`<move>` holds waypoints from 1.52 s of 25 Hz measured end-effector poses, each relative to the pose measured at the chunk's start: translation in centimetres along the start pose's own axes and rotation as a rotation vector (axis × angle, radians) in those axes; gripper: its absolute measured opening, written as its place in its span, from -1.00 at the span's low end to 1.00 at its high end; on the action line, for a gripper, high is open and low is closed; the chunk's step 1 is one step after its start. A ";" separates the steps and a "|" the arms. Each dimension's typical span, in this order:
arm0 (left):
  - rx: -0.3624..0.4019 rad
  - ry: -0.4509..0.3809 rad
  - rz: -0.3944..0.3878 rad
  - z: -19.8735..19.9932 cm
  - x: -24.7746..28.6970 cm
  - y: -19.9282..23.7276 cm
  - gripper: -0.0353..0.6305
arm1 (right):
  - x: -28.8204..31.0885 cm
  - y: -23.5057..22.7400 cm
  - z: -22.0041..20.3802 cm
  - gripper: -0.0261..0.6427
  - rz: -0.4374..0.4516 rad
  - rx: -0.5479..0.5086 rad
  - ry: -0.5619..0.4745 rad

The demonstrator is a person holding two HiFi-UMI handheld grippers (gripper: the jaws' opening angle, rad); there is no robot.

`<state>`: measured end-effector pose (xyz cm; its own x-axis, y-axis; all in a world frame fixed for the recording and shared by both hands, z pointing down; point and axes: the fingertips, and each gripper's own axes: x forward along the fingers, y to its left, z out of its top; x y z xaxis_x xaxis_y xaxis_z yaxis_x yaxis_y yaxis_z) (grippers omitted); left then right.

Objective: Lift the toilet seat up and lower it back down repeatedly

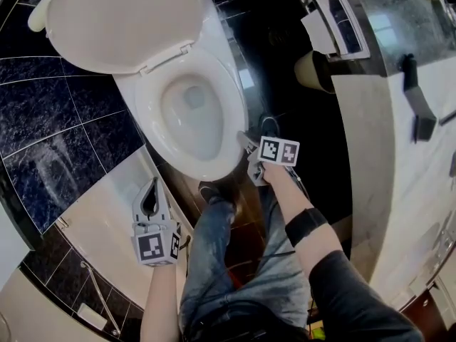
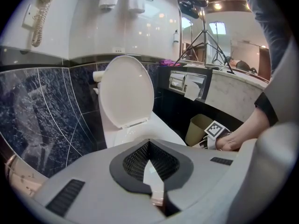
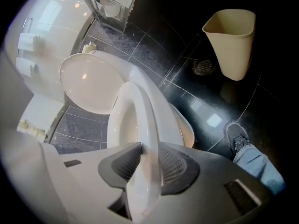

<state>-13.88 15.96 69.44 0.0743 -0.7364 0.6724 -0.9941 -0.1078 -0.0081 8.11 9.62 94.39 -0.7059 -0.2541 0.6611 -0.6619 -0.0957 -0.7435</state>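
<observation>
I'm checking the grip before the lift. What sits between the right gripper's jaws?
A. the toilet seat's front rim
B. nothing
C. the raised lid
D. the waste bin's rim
A: in the right gripper view, the right gripper has its pads on either side of the toilet seat at its front rim.
</observation>
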 end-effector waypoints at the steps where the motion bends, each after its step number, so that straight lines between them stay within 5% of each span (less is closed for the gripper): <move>1: 0.002 -0.002 -0.001 -0.2 0.0 0.0 -0.89 | 0.0 0.0 0.0 -0.53 -0.001 0.002 0.004; 16: 0.000 0.013 -0.029 0.7 -2.2 -2.0 -0.89 | -4.3 5.0 1.0 -0.56 0.017 0.018 0.058; 24: -0.065 0.114 -0.028 -0.2 -6.5 -4.2 -0.89 | -8.5 11.3 4.2 -0.56 0.027 0.008 0.094; 31: -0.253 0.214 0.001 -3.7 -6.2 -4.6 -0.89 | -10.4 17.6 8.0 -0.56 0.075 0.004 0.092; 38: -0.326 0.094 0.006 3.6 -2.1 -4.6 -0.89 | -11.0 20.7 10.0 -0.55 0.070 -0.015 0.106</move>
<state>-9.20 15.54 65.38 0.0761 -0.6700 0.7384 -0.9685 0.1265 0.2146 4.67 0.84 70.71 -0.7726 -0.1565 0.6153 -0.6133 -0.0665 -0.7870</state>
